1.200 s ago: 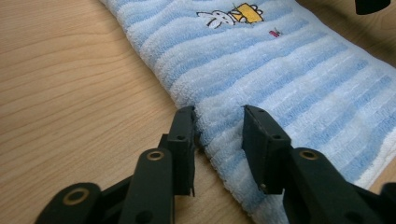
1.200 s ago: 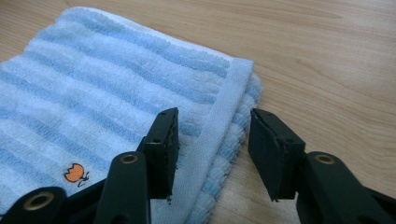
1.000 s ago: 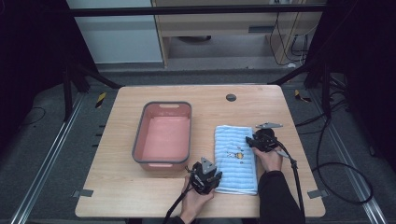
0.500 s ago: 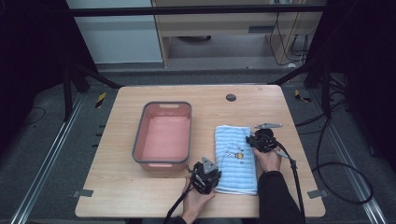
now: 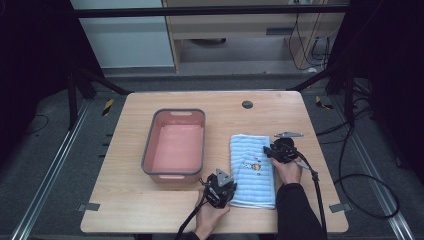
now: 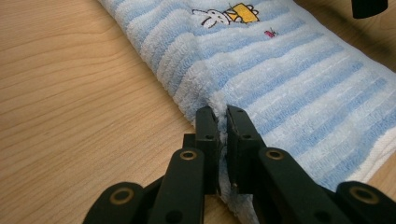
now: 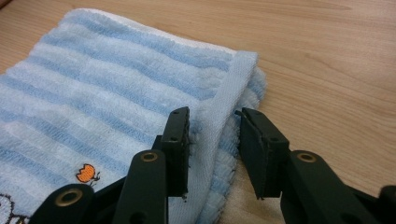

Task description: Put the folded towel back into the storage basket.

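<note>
A folded blue-and-white striped towel (image 5: 252, 170) with a small embroidered picture lies flat on the wooden table (image 5: 125, 210), right of centre. At the towel's near left edge my left gripper (image 5: 220, 187) is shut on the folded edge; in the left gripper view the jaws (image 6: 222, 112) pinch the terry cloth of the towel (image 6: 289, 70). My right gripper (image 5: 280, 150) sits at the towel's right edge. In the right gripper view it (image 7: 215, 116) is open, one jaw on top of the towel (image 7: 93, 79) and one beside it, with the hemmed edge between them.
A pink basin (image 5: 174, 111) with a grey rim stands just left of the towel, with nothing inside. A dark round grommet (image 5: 247, 104) is set in the table near its far edge. Cables trail from both grippers off the near edge.
</note>
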Available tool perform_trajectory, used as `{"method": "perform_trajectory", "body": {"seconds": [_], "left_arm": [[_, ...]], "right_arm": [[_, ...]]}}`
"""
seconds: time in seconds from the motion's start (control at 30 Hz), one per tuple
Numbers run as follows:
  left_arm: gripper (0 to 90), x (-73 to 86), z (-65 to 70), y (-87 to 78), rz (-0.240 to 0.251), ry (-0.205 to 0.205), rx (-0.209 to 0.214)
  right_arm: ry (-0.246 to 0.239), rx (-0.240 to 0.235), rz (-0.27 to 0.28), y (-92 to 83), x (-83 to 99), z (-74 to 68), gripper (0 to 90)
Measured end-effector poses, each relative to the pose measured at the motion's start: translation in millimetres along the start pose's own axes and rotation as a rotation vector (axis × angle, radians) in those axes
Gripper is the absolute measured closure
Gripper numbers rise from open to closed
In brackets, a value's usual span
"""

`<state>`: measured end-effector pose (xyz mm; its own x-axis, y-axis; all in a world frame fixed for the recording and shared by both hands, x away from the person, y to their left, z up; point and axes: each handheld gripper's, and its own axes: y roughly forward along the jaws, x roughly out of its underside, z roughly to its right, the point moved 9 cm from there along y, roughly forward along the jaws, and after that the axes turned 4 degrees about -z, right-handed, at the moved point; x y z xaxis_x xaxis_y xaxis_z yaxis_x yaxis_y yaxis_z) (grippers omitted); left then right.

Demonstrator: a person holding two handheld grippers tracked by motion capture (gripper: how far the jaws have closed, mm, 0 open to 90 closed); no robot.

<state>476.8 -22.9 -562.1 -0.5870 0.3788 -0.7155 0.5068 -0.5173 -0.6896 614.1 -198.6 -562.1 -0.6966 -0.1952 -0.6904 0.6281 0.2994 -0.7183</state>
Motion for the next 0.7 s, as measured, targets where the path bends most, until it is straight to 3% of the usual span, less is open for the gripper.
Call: {"method": "perform_trajectory", "body": {"seconds": [0.17,0.27,0.47,0.7], "left_arm": [[84.2,-0.1,0.3,0.0,0.001,0.000,-0.006],[84.8,-0.5,0.2,-0.1,0.002,0.002,-0.011],[85.9,-2.4,0.1,-1.9,0.004,0.005,-0.014],[86.0,-8.9,0.8,-9.4,0.029,0.003,0.001]], "right_arm": [[0.014,-0.035,-0.004,0.3,0.3,-5.4,78.8],[0.022,-0.047,-0.005,0.1,0.3,-5.8,81.7],[-0.002,-0.034,0.002,-2.9,-2.0,-7.3,83.3],[-0.012,-0.044,0.056,-17.9,-11.7,-8.7,83.4]]}}
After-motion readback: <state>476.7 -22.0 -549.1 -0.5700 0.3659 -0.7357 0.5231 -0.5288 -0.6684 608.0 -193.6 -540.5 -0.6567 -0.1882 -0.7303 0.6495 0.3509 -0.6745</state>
